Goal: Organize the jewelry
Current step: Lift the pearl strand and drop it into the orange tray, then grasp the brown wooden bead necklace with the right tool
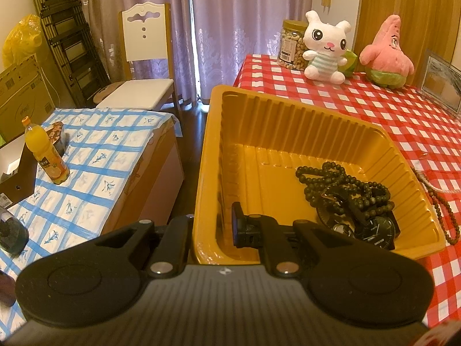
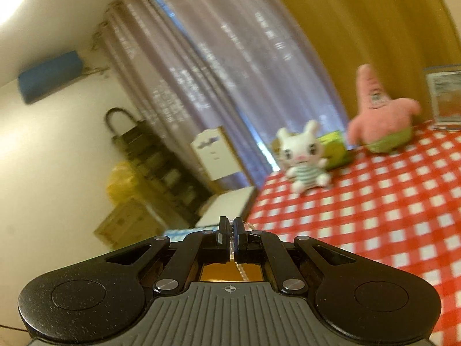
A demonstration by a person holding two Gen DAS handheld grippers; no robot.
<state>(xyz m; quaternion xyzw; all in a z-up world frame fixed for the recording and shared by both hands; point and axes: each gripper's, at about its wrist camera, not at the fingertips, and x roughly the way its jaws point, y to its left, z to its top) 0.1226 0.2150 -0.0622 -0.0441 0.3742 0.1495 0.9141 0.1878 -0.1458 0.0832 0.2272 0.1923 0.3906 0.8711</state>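
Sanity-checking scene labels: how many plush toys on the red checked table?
2. A white bunny plush sits at the far edge beside the nut jar; a pink starfish plush sits to its right, near the picture frame. None looks hidden.

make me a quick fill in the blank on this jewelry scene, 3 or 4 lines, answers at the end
1. The left gripper is clamped on the wall of the ____ tray.
2. Dark bead strands and wristwatches lie ____ the tray.
3. The tablecloth under the tray is checked red and ____.
4. The right gripper pinches a thin pale ____ chain.

Answers: yellow; inside; white; beaded
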